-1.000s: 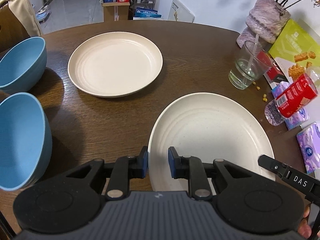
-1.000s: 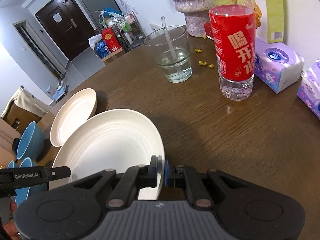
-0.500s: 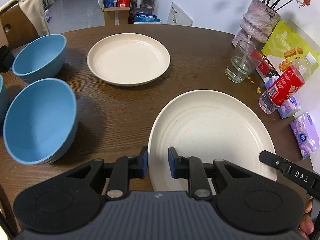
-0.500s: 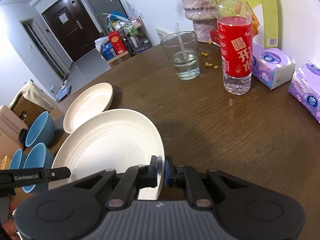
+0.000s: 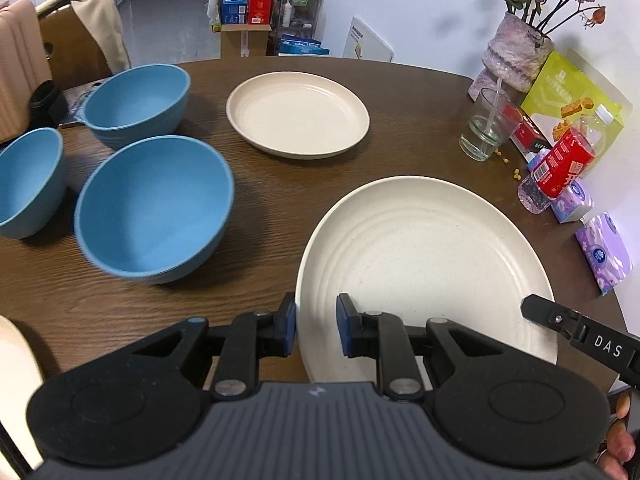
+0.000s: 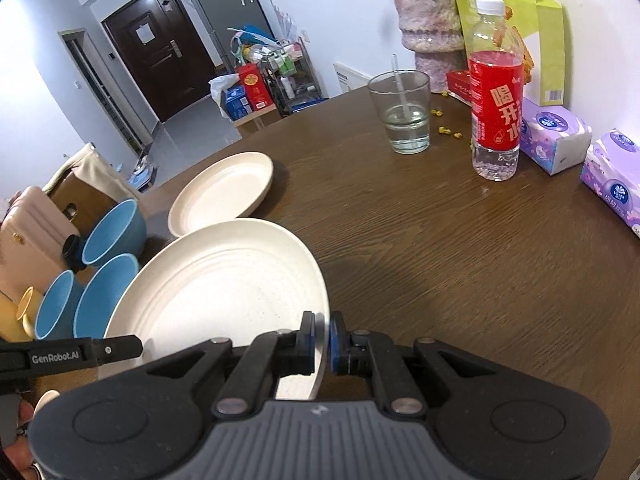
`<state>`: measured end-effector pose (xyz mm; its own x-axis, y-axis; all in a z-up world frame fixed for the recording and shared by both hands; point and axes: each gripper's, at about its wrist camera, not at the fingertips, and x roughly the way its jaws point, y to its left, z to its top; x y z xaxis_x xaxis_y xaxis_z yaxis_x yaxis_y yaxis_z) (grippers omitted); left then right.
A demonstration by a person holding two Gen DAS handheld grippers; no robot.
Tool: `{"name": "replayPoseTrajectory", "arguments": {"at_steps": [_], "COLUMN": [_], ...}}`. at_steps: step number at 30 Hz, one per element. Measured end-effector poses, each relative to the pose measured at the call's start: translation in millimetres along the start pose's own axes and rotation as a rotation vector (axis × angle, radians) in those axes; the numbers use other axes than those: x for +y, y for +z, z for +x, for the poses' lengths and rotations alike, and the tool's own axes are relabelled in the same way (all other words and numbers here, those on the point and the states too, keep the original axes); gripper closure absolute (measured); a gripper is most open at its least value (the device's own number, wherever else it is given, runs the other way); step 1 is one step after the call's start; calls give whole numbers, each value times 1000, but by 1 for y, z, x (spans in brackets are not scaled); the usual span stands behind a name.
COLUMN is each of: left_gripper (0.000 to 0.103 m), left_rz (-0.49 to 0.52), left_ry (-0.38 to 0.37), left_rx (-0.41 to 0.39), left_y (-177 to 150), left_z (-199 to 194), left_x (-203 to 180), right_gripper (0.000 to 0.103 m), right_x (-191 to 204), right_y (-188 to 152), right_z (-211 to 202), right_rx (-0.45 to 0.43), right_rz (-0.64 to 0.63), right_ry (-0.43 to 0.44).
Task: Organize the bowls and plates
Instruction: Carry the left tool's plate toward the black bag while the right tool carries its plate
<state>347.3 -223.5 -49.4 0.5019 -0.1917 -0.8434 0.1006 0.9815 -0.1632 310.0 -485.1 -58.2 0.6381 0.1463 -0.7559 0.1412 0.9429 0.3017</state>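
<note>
- Pinching the near rim of the cream plate point(image 6: 224, 280) with the right gripper point(image 6: 322, 336), jaws closed tight on the thin edge, rim visible between the blue pads.
- Straddling the same plate's point(image 5: 424, 256) left edge with the left gripper point(image 5: 316, 330), jaws parted with a clear gap; outer pad sitting right against the rim, inner pad hanging over the plate's face, not clamping anything.
- Carrying the plate tilted, apparently raised off the wooden table point(image 6: 460, 248), near the table's front, with a second cream plate point(image 5: 298, 114) lying flat farther back, probably the stacking target.
- Judging the plate light, stiff and smooth, likely plastic or wheat-straw ware: unlikely to shatter, but prone to pivoting or slipping from a single rim pinch, so gripping deep on the rim and keeping it level looks sensible.
- Showing only in the left view: three blue bowls, the nearest blue bowl point(image 5: 154, 208) just left of the held plate, two more behind, all fully open to sight, plus a pale edge at the far left corner, too cropped to identify.
- Showing only in the right view: the closed pinch itself, the water bottle point(image 6: 496, 112) upright beside the glass point(image 6: 402, 112), and tissue packs point(image 6: 554, 136) well apart from the plates.
</note>
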Motion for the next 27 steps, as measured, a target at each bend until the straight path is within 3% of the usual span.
{"name": "replayPoseTrajectory", "arguments": {"at_steps": [27], "left_gripper": [82], "left_rz": [-68], "left_ry": [66], "left_rx": [-46], "left_y": [-51], "left_z": [-72], "left_x": [92], "right_gripper": [96], "right_x": [97], "right_y": [-57], "right_z": [-29], "right_rx": [29], "right_rz": [-95], "right_ry": [67]}}
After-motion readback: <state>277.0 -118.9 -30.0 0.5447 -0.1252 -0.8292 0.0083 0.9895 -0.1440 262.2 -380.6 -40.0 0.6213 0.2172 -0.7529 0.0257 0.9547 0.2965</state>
